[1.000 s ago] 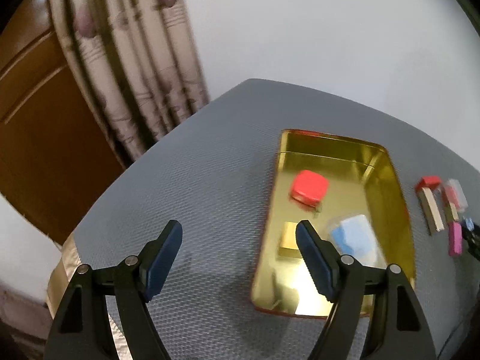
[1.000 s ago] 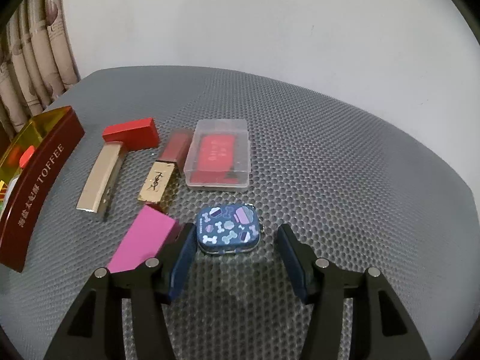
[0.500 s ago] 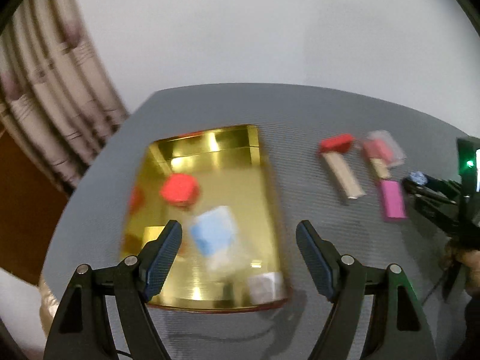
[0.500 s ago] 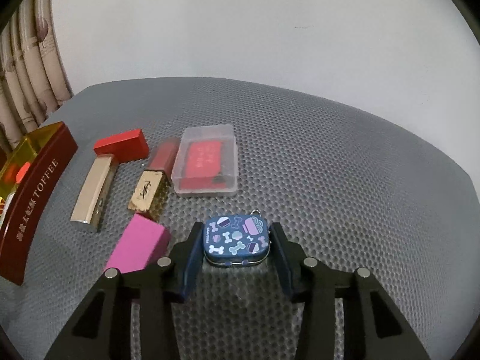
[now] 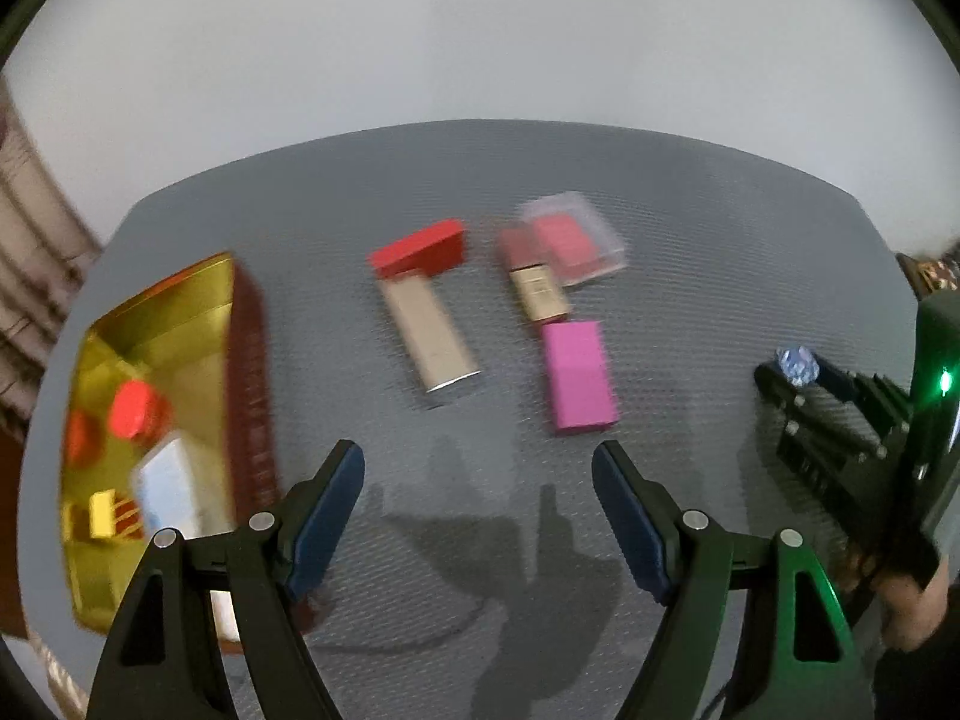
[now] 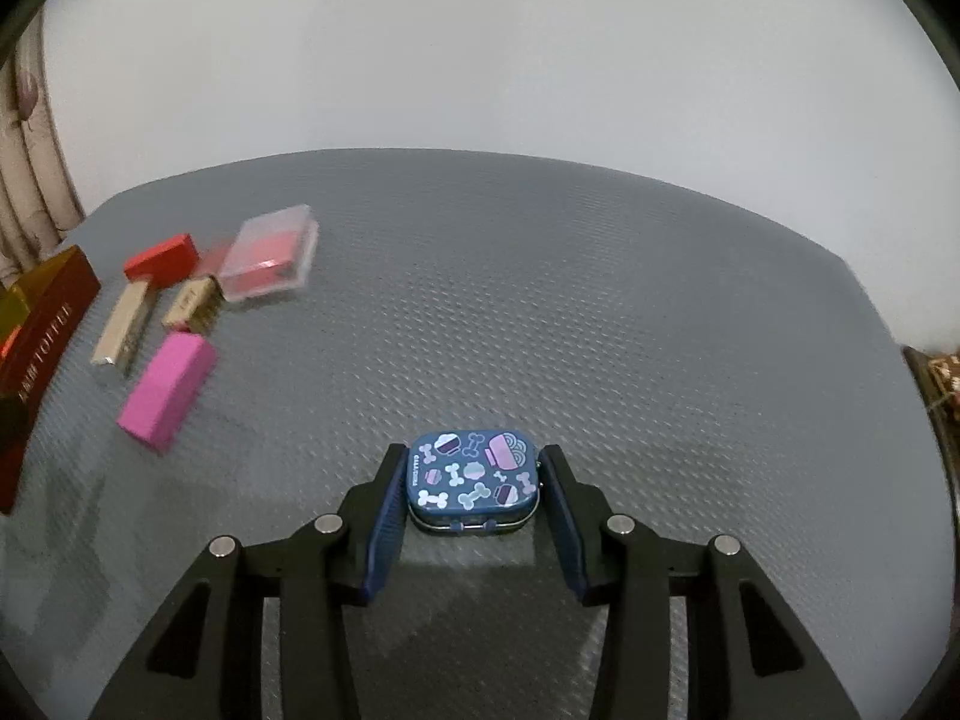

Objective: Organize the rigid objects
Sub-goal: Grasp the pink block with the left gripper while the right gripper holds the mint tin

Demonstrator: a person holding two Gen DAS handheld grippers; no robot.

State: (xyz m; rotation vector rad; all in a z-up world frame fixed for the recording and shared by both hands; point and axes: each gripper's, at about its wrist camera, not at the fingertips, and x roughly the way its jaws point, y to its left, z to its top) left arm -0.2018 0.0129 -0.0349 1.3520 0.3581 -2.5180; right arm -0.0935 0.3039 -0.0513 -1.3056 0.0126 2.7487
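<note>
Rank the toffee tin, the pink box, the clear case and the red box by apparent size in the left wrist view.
1. toffee tin, plainly largest, though also nearest.
2. pink box and clear case: too alike and too blurred to separate; the case lies farther off.
3. red box, smallest.

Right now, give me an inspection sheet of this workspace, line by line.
Surface: grey textured mat, no spills seen.
Job's things: blue patterned tin held by right gripper; pink box, gold tube, red box, gold-and-red lipstick, clear case loose on mat; gold toffee tin already holds items.
Clutter: nothing seen.
Grippers: left gripper open, empty; right jaws closed on tin.
Cables: thin dark cable near left gripper.
Surroundings: white wall, curtain.
</note>
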